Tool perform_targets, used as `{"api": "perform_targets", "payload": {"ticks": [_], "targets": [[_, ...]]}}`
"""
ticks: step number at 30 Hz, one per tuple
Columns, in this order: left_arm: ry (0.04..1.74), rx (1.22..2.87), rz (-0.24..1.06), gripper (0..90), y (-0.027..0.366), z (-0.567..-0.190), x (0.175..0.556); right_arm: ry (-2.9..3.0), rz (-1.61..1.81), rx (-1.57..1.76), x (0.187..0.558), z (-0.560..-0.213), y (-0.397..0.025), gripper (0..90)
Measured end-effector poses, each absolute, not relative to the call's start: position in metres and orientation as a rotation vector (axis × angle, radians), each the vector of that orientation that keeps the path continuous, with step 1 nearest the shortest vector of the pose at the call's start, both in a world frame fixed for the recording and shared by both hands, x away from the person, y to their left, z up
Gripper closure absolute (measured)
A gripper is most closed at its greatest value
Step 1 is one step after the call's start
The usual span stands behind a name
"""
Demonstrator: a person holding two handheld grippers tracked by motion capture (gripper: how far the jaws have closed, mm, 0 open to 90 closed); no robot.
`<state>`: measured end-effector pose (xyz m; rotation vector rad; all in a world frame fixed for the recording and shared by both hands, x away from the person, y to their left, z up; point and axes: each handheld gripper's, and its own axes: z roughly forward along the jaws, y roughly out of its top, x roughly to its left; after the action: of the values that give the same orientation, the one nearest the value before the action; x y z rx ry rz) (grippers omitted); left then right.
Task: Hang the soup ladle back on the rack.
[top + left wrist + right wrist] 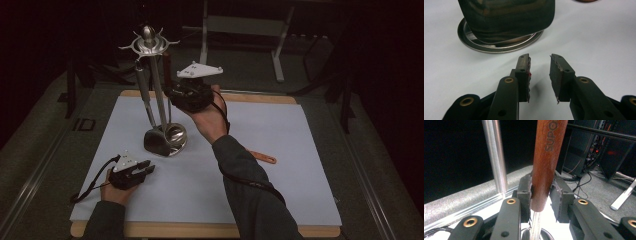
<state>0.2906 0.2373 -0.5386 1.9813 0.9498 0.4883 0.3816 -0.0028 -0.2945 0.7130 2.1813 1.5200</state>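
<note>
A steel utensil stand point(148, 44) with a crown of hooks rises from a round base point(170, 146) on the white mat. A utensil with a reddish wooden handle point(166, 64) hangs beside the stand's pole point(495, 157). My right gripper point(176, 96) is raised and shut on the lower end of that wooden handle point(547, 157); a thin metal shaft point(535, 225) continues below the jaws. My left gripper point(148, 168) rests low on the mat, open and holding nothing point(540, 62), pointing at the base rim point(499, 47) and a dark utensil head point(506, 20) hanging over it.
An orange-handled tool point(263, 157) lies on the white mat point(280, 130) right of the right forearm. A second grey-handled utensil point(143, 90) hangs on the stand. The wooden board's edge point(200, 229) runs along the front. Dark floor and table legs lie beyond.
</note>
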Motion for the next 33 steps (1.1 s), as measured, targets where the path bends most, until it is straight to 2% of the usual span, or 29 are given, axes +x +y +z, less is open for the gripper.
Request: {"api": "perform_targets", "payload": {"ticks": [7, 23, 33], "targets": [[0.950, 1.981, 0.489, 69.6, 0.237, -0.539, 0.291, 2.203, 1.522, 0.724, 0.386, -0.303, -0.003, 73.0], [0.950, 1.979, 0.486, 69.5, 0.237, -0.539, 0.291, 2.203, 1.496, 0.726, 0.392, -0.299, 0.002, 73.3], [0.951, 1.982, 0.489, 69.3, 0.237, -0.539, 0.291, 2.214, 1.494, 0.691, 0.389, -0.301, -0.005, 65.1]]}}
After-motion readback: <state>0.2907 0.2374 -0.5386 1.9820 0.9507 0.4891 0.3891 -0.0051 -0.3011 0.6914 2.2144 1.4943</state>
